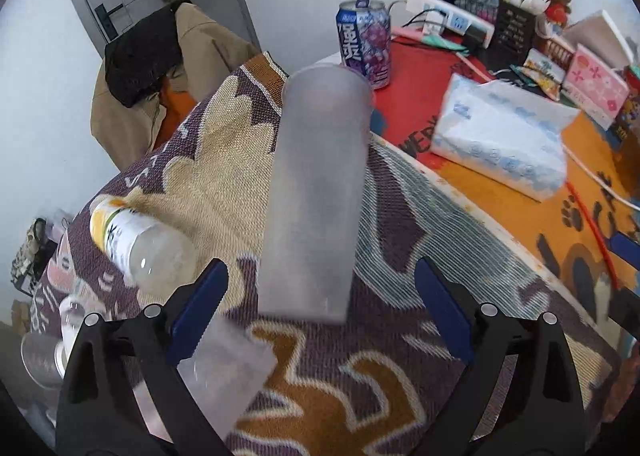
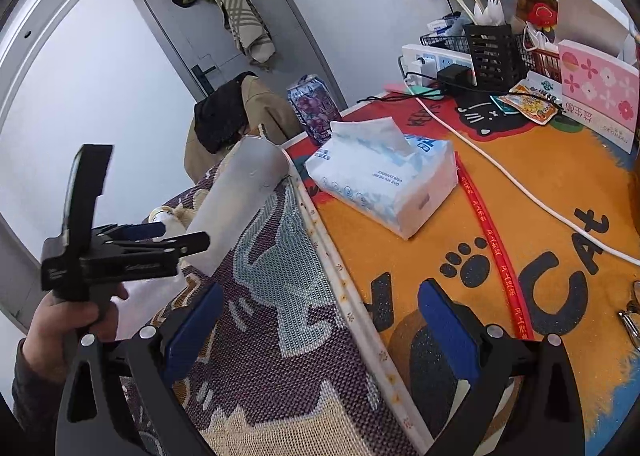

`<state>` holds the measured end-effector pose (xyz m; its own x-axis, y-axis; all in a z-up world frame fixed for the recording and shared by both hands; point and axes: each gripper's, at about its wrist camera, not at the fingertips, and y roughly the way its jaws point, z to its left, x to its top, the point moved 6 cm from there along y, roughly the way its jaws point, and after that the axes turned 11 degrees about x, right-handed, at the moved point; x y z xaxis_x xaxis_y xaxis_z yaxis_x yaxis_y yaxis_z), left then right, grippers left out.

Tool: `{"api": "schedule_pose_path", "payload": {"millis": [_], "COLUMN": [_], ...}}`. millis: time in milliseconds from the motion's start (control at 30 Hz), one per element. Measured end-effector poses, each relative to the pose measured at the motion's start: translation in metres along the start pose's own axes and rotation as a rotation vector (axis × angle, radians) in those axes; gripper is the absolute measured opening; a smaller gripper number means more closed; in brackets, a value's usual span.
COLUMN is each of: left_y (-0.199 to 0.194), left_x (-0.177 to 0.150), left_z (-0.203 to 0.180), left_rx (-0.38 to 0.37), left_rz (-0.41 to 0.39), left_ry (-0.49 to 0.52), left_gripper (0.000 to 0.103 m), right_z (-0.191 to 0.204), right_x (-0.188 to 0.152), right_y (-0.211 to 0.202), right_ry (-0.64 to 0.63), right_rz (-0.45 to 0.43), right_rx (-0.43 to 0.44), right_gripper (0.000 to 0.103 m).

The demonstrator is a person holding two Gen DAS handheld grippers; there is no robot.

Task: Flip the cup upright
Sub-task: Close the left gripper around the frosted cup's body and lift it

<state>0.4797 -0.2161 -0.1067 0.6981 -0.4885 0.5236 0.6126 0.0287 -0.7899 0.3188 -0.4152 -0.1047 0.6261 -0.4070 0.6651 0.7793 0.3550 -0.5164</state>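
Stood upright on the woven cloth (image 1: 224,176): one frosted cup (image 1: 316,192), between the spread left gripper (image 1: 320,320). Held apart too, right gripper (image 2: 320,328). Read "Cat" on the orange mat (image 2: 520,184); counted one can (image 1: 365,41), one tissue pack (image 1: 500,136).

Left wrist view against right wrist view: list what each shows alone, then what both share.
Only the left wrist view shows the plastic bottle's label and a second frosted cup lying near its open left gripper.

Only the right wrist view shows the person's hand and the open right gripper.

Both show the tall frosted cup, soda can and tissue pack.
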Motion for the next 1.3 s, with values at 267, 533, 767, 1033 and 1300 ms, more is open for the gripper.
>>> {"api": "schedule_pose_path", "payload": {"millis": [267,533,767,1033,1300], "left_y": [0.050,0.032,-0.031,-0.089,-0.133], "left_x": [0.030,0.022,0.012,-0.029,-0.078], "left_z": [-0.010,-0.016,-0.008,0.007,0.018], "left_rx": [-0.056,-0.091,-0.112,-0.126,-0.150], "left_rz": [0.102,0.091,0.019,-0.001,-0.001], "left_ry": [0.026,0.022,-0.021,-0.072,-0.155], "left_gripper": [0.079,0.064,0.064,0.064,0.064], "right_z": [-0.007,-0.014,0.000,0.025,0.049], "right_x": [-0.005,-0.009,-0.014,-0.030,-0.045], "right_y": [0.005,0.000,-0.017,-0.046,-0.079], "right_ry": [0.026,0.046,0.050,0.043,0.013], "right_rz": [0.002,0.006,-0.011,-0.026,-0.041], "right_rx": [-0.003,-0.043,-0.016,0.018,0.040], "right_gripper": [0.095,0.095,0.095,0.095,0.095]}}
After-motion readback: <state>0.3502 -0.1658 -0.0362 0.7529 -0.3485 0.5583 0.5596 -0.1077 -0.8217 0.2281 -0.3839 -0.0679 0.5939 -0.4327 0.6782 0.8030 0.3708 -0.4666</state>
